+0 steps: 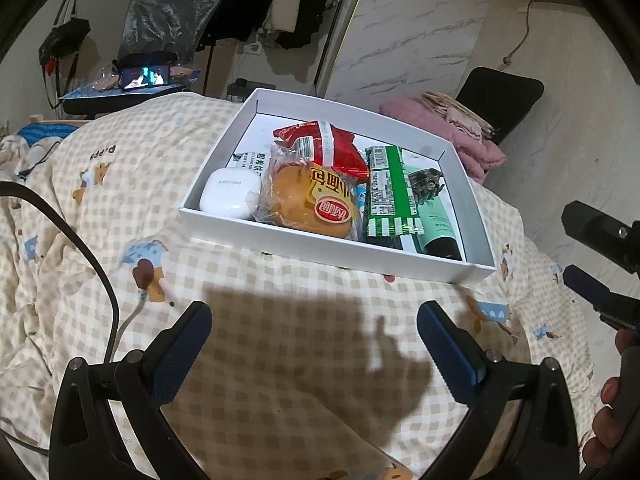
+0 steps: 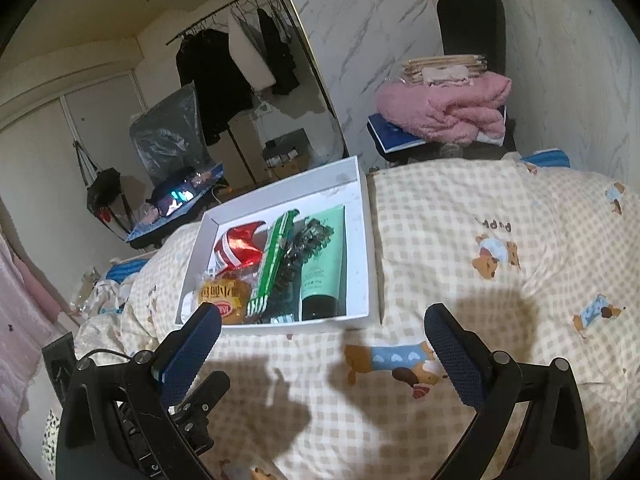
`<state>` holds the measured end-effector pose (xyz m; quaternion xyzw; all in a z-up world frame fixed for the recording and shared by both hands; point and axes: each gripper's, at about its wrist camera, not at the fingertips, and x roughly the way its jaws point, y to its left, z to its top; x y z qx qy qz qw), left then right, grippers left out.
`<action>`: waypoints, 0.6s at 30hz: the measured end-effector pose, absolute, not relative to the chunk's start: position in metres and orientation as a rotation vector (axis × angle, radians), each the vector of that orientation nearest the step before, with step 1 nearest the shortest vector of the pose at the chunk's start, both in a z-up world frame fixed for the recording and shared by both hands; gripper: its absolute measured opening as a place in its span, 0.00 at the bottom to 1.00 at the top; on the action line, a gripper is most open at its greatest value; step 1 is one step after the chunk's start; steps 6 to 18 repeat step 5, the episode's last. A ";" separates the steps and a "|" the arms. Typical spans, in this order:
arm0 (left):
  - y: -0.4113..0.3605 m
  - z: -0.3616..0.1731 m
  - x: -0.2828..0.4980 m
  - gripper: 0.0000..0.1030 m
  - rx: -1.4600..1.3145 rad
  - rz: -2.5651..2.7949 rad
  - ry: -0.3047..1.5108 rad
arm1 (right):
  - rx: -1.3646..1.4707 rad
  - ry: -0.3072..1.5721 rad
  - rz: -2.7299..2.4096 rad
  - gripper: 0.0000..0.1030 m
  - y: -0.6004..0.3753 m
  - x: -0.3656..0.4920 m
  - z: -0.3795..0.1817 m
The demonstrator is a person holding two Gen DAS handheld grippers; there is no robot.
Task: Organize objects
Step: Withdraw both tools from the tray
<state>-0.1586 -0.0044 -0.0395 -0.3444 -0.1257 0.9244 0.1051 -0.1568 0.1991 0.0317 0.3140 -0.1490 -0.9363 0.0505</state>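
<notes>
A white shallow box point(image 1: 320, 246) lies on the checked bedspread point(image 1: 280, 340). In it are a white earbud case point(image 1: 230, 196), a wrapped bread bun point(image 1: 308, 200), a red snack packet point(image 1: 324, 144), a green striped snack bar point(image 1: 386, 196), a dark hair claw point(image 1: 424, 186) and a green tube point(image 1: 434, 224). My left gripper point(image 1: 314, 324) is open and empty, short of the box's near wall. My right gripper point(image 2: 322, 328) is open and empty, at the box's point(image 2: 360, 240) near right corner. The right gripper also shows at the left wrist view's right edge point(image 1: 600, 256).
A black cable point(image 1: 92, 256) runs over the bedspread at the left. A chair point(image 2: 472, 28) with a pink blanket point(image 2: 444, 108) stands behind the bed. A lit phone point(image 1: 146, 78), a clothes rack point(image 2: 240, 60) and a marble-look panel point(image 1: 420, 28) are at the back.
</notes>
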 end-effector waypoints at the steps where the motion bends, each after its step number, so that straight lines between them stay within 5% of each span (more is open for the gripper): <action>1: -0.004 -0.039 -0.158 1.00 -1.009 2.721 -0.372 | 0.961 -0.459 -2.847 0.99 0.199 -0.156 0.032; 18: -0.001 -0.039 -0.157 1.00 -0.998 2.704 -0.355 | 0.968 -0.444 -2.853 0.99 0.198 -0.151 0.041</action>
